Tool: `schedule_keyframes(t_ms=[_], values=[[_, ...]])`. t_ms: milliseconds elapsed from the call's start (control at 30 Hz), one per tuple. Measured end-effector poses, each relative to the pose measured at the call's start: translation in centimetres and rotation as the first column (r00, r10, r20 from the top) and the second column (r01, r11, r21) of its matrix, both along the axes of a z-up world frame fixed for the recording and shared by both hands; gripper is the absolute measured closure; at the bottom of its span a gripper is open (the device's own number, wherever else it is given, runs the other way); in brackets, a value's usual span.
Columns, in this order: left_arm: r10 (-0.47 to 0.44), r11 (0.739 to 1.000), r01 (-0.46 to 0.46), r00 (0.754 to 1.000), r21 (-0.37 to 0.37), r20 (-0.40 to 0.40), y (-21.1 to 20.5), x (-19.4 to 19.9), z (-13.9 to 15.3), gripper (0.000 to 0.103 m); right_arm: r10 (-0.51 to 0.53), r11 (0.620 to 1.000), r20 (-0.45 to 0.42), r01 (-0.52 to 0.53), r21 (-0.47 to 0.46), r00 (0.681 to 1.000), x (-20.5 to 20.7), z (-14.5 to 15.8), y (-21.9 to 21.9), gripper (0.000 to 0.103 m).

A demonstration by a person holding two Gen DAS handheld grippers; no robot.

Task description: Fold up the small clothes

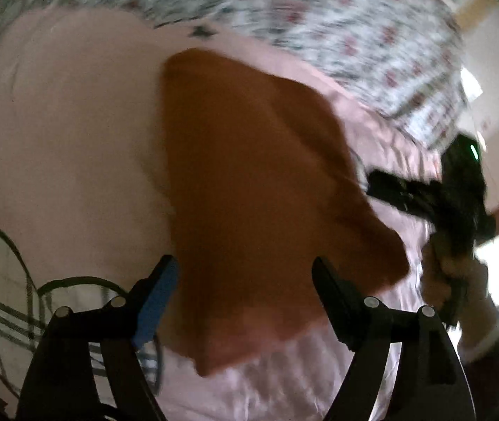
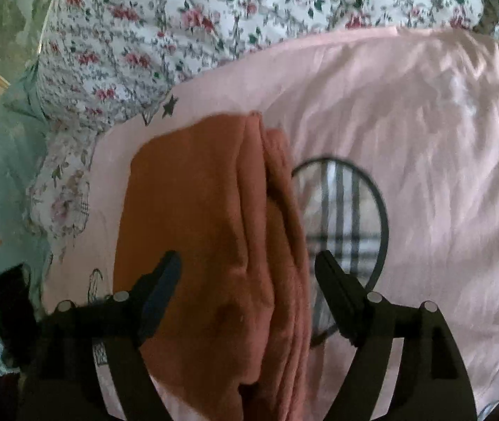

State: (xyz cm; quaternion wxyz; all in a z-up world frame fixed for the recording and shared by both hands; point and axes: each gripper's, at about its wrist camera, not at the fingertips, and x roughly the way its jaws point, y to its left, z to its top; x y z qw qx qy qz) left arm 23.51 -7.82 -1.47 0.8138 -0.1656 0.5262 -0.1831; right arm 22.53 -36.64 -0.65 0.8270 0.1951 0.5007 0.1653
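Pink bedsheet [image 2: 407, 140], orange cloth [image 2: 207, 217] folded on it. Both your grippers, left gripper [image 1: 245, 280] and right gripper [image 2: 249, 273], gape wide, holding nothing; I'd smooth the fold before regripping.

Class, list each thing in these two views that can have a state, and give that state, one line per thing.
Orange cloth: folded into layers, lying on the pink sheet, held by neither gripper.
Pink sheet: spread out, wrinkled.
Floral quilt: bunched up behind the sheet.
Left gripper: open, fingers apart over the cloth.
Right gripper: open, fingers apart over the cloth.
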Motion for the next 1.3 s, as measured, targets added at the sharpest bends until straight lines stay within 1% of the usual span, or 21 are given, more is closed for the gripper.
schedule_keyframes(t_ms=[100,267,333,367,400,467,500,567,600,667,733,800,867,933,1000,1067,1133,1167,1200,1233,1300], values=[[0.035,0.999,-0.037,0.998,-0.035,-0.043,1.1,1.7,-1.6,0.023,0.012,1.0,-0.027,-0.012,0.003,1.0,0.2,-1.0,0.5,0.024],[0.023,0.994,-0.037,0.991,-0.105,-0.131,0.8,4.9,-4.3,0.022,0.008,1.0,-0.073,-0.006,0.023,0.997,0.9,-2.7,0.0,0.024],[0.026,0.992,-0.043,0.99,-0.119,-0.141,0.4,6.0,-5.1,0.022,0.003,0.998,-0.102,0.003,0.055,0.995,1.1,-3.6,-0.3,0.024],[0.026,0.991,-0.042,0.991,-0.126,-0.131,0.1,6.5,-5.3,0.024,-0.002,0.997,-0.108,0.01,0.074,0.994,1.1,-3.9,-0.4,0.027],[0.022,0.991,-0.037,0.993,-0.127,-0.115,-0.3,6.7,-5.3,0.038,-0.001,0.997,-0.116,0.01,0.083,0.993,1.2,-4.0,-0.3,0.04],[0.006,0.993,-0.018,0.995,-0.116,-0.102,-0.9,7.2,-5.4,0.061,0.026,0.992,-0.165,-0.006,0.124,0.986,1.5,-4.7,0.2,0.065],[0.002,0.994,-0.013,0.996,-0.109,-0.094,-1.1,7.2,-5.1,0.074,0.03,0.991,-0.164,-0.008,0.131,0.986,1.4,-4.6,0.5,0.072],[-0.007,0.992,-0.001,0.998,-0.124,-0.062,-0.8,6.6,-3.6,0.078,0.041,0.992,-0.131,-0.025,0.125,0.991,0.9,-3.4,1.3,0.076],[-0.009,0.991,0.002,0.999,-0.137,-0.047,-0.5,6.2,-2.7,0.079,0.049,0.989,-0.113,-0.032,0.145,0.992,0.5,-2.6,1.7,0.077],[-0.01,0.988,0.01,1.0,-0.154,-0.001,1.1,4.2,-0.1,0.079,0.078,0.975,-0.078,-0.06,0.215,0.994,-0.6,-1.2,2.9,0.078],[-0.008,0.99,0.014,0.999,-0.139,0.038,3.2,2.2,1.9,0.079,0.115,0.958,-0.055,-0.096,0.269,0.992,-1.7,-0.5,5.0,0.078],[0.01,0.992,-0.003,0.998,-0.124,0.054,6.3,0.1,3.3,0.079,0.153,0.942,-0.044,-0.132,0.308,0.987,-2.7,-0.5,7.6,0.078],[0.038,0.993,-0.033,0.998,-0.117,0.042,9.4,-1.6,3.4,0.079,0.187,0.925,-0.04,-0.162,0.343,0.982,-3.4,-0.9,10.2,0.078],[0.059,0.994,-0.056,0.998,-0.095,0.025,11.9,-3.1,2.8,0.079,0.22,0.915,-0.043,-0.19,0.357,0.975,-3.8,-1.7,12.8,0.078],[0.082,0.994,-0.083,0.997,-0.077,-0.013,13.5,-4.0,1.7,0.079,0.254,0.91,-0.07,-0.214,0.354,0.965,-4.2,-3.0,15.3,0.079],[0.102,0.993,-0.104,0.994,-0.061,-0.05,14.9,-4.9,-0.1,0.079,0.271,0.918,-0.101,-0.225,0.327,0.957,-4.4,-4.4,16.8,0.079],[0.114,0.992,-0.118,0.99,-0.051,-0.086,16.2,-5.7,-2.2,0.075,0.265,0.934,-0.131,-0.221,0.279,0.955,-4.6,-5.6,17.4,0.08],[0.116,0.991,-0.123,0.988,-0.06,-0.102,16.4,-5.8,-2.9,0.069,0.257,0.944,-0.145,-0.217,0.249,0.955,-4.8,-6.2,17.4,0.08],[0.125,0.989,-0.134,0.985,-0.068,-0.118,16.7,-5.9,-3.4,0.063,0.25,0.947,-0.151,-0.209,0.243,0.956,-4.8,-6.5,17.2,0.079],[0.132,0.987,-0.142,0.983,-0.074,-0.127,17.0,-5.9,-3.6,0.06,0.24,0.948,-0.156,-0.197,0.25,0.958,-4.9,-6.8,17.0,0.079],[0.15,0.984,-0.161,0.981,-0.081,-0.123,17.8,-5.7,-3.4,0.05,0.232,0.952,-0.168,-0.188,0.242,0.958,-4.9,-6.8,16.7,0.073]])
